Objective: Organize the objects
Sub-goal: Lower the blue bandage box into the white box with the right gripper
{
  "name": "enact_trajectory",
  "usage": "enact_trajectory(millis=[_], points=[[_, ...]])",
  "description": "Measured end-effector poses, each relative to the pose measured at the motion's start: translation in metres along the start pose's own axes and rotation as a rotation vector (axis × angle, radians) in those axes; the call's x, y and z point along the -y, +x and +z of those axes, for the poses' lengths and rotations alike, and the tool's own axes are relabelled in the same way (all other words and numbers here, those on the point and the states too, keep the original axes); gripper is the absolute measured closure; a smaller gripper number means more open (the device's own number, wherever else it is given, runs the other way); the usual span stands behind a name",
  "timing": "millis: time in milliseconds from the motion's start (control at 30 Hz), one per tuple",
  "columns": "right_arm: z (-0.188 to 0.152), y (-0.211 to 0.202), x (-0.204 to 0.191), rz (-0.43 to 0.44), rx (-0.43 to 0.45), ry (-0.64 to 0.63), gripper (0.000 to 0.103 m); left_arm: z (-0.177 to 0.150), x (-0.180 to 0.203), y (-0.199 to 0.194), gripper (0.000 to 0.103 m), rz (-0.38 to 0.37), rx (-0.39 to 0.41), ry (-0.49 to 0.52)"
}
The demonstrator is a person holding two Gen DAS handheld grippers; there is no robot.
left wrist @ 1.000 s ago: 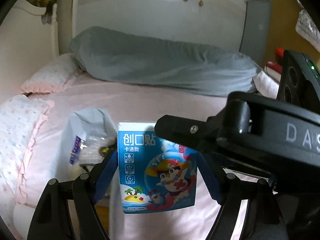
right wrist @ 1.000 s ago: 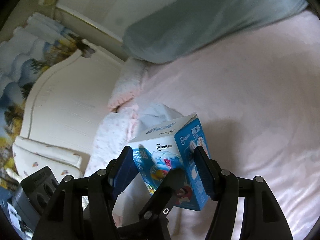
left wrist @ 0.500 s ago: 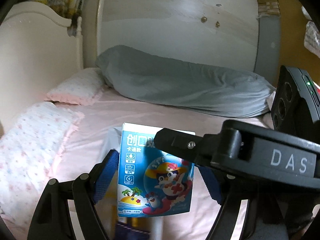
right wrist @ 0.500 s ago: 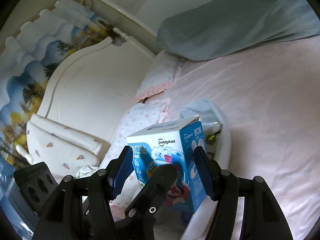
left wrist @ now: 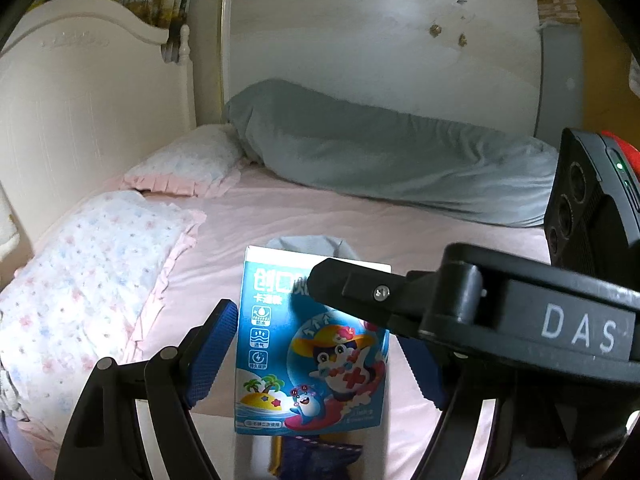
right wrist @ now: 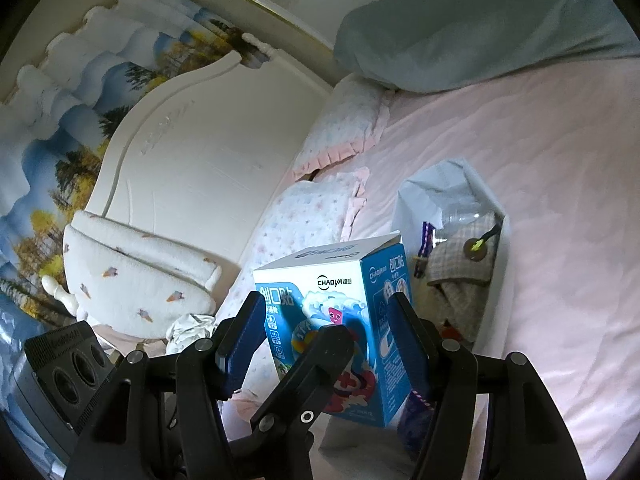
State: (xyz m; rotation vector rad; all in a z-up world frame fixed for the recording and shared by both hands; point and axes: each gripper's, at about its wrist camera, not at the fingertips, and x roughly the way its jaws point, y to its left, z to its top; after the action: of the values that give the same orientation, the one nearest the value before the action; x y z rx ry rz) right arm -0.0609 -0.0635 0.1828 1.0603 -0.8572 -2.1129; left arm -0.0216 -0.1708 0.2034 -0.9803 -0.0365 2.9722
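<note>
gripping a blue cartoon-printed box [right wrist: 336, 332] by its two narrow sides, the right gripper [right wrist: 332, 344] has its blue pads [right wrist: 404, 344] pressed against the carton, one at 9 o'clock of it and one at 3 o'clock. the box stands upright between them with its top flap slightly lifted, held in the air above the pink bed sheet [right wrist: 560, 200].

in the left wrist view the same box [left wrist: 280, 344] sits at centre, its printed front facing the camera. the left gripper [left wrist: 320, 356] has its fingers spread to either side of the carton; the left blue pad [left wrist: 212, 352] stands just beside the box edge with a thin gap, so it does not seem to pinch it. the black body of the right gripper [left wrist: 500, 320] crosses from 3 o'clock over the box's upper corner.

at 1 o'clock of the box in the right wrist view lies an open white bag [right wrist: 448, 200] holding plaid cloth and small items. floral pillows [left wrist: 80, 280] lie at 9 o'clock in the left view, a grey bolster [left wrist: 380, 152] at 12 o'clock along the wall, and a cream headboard [left wrist: 80, 80] at 10 o'clock.
</note>
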Motion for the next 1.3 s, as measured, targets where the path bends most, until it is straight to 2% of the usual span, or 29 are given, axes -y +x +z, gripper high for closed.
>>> enact_trajectory(millis=[100,200,267,433,567,633,733,900,1100,1233,1300], points=[[-0.001,0.019,0.005,-0.030,-0.049,0.009,0.039,-0.002,-0.012,0.016,0.025,-0.002,-0.044,-0.008],[-0.004,0.033,0.013,-0.042,-0.086,0.035,0.039,-0.007,-0.014,0.029,0.026,0.028,-0.051,0.020],[-0.007,0.040,0.020,-0.057,-0.103,0.059,0.039,-0.010,-0.015,0.041,0.026,0.037,-0.087,0.010],[-0.008,0.050,0.030,-0.131,-0.109,0.034,0.040,-0.017,-0.016,0.058,0.033,0.030,-0.132,0.003],[-0.009,0.056,0.046,-0.175,-0.114,0.067,0.041,-0.024,-0.008,0.068,0.038,0.035,-0.176,0.011],[-0.008,0.060,0.049,-0.220,-0.126,0.042,0.041,-0.029,-0.009,0.071,0.040,0.016,-0.213,-0.013],[-0.012,0.069,0.045,-0.306,-0.138,-0.037,0.048,-0.039,-0.016,0.080,0.042,-0.004,-0.272,-0.051],[-0.010,0.083,0.043,-0.334,-0.143,-0.089,0.049,-0.040,-0.016,0.078,0.044,0.042,-0.261,-0.018],[-0.003,0.093,0.041,-0.365,-0.141,-0.118,0.046,-0.035,-0.023,0.080,0.045,0.049,-0.268,-0.037],[0.000,0.088,0.040,-0.345,-0.149,-0.119,0.046,-0.030,-0.024,0.079,0.045,0.028,-0.278,-0.031],[0.002,0.080,0.043,-0.317,-0.145,-0.073,0.047,-0.028,-0.024,0.074,0.045,0.004,-0.268,-0.042]])
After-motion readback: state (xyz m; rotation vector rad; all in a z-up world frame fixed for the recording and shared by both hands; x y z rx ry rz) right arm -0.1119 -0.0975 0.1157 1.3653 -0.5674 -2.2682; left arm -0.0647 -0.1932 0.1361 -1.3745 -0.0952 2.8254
